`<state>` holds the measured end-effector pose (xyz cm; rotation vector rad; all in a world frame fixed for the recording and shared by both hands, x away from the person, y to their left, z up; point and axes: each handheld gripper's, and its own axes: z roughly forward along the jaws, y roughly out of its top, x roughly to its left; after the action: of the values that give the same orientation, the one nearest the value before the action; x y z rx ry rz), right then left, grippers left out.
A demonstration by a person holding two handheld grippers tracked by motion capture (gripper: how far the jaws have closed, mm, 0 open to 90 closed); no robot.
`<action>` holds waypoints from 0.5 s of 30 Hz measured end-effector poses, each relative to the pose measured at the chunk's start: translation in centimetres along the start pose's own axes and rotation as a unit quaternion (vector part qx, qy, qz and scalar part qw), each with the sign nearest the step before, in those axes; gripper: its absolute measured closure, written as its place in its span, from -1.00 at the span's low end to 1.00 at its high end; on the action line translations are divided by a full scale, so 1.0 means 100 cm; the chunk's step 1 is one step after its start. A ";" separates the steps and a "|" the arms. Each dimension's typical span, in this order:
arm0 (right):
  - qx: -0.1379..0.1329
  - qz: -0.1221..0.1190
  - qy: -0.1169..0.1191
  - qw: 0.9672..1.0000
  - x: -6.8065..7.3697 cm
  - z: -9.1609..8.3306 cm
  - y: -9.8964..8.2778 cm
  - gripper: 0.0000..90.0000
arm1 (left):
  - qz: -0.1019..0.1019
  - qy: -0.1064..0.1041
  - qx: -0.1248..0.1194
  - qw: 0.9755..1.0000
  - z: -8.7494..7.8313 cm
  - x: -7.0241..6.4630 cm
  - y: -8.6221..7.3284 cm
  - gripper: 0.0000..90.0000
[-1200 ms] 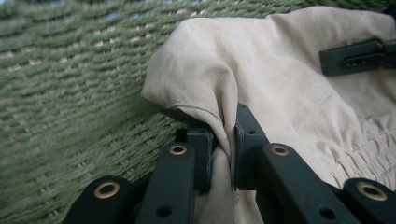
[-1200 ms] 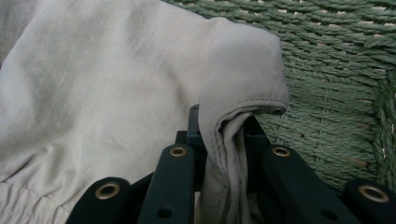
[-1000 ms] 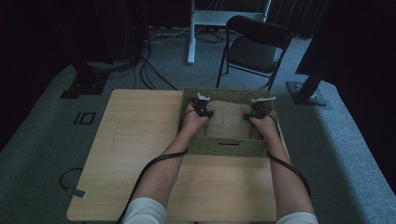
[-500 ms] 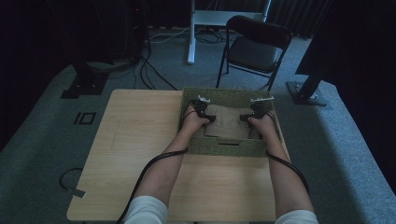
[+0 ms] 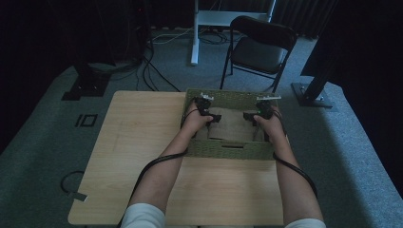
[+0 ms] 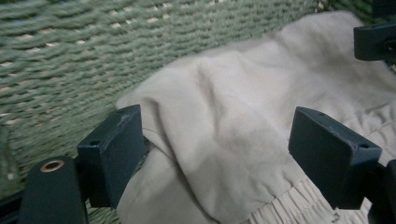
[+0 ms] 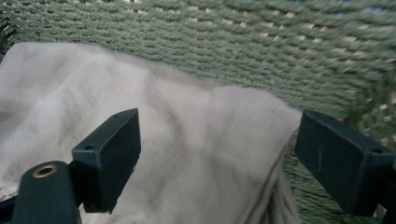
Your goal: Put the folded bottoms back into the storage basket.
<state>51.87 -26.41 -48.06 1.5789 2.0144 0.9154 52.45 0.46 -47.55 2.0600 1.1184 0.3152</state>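
The folded beige cloth [image 6: 243,135] lies flat on the bottom of the green woven basket [image 5: 223,148], its far edge close against the wall, so it looks to me like it is meant to stay there. My left tongs [image 6: 229,154] have just been opening and stand wide over one end, gripping nothing; the right tongs [image 7: 219,149] likewise gape over the other end, pads clear of the fabric. The basket sits on the table [image 5: 138,142], at its far right.

No legible text, label or number anywhere (dim views).
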 end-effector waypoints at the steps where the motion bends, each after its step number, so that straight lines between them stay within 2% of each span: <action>1: -0.005 0.002 0.002 1.000 0.000 -0.002 0.001 -0.69 | -0.001 0.003 -0.004 1.000 -0.003 0.001 0.001 -0.57; 4: -0.012 0.004 0.006 1.000 0.002 -0.008 0.003 -0.69 | -0.002 0.007 -0.008 1.000 -0.011 0.002 0.002 -0.57; 7: -0.011 0.016 0.008 1.000 0.009 -0.014 0.004 -0.69 | 0.004 0.002 -0.010 1.000 -0.022 0.001 0.002 -0.57; 11: -0.021 0.009 0.015 1.000 0.017 -0.020 0.004 -0.69 | 0.012 0.005 -0.008 1.000 -0.029 0.000 0.003 -0.57; 15: -0.037 0.006 0.011 0.999 0.021 -0.029 0.007 -0.69 | 0.000 0.000 -0.023 1.000 -0.036 -0.004 0.004 -0.57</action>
<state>49.81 -25.01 -45.40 1.5490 1.9654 1.0036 50.60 1.80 -44.75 2.0189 1.1010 0.3379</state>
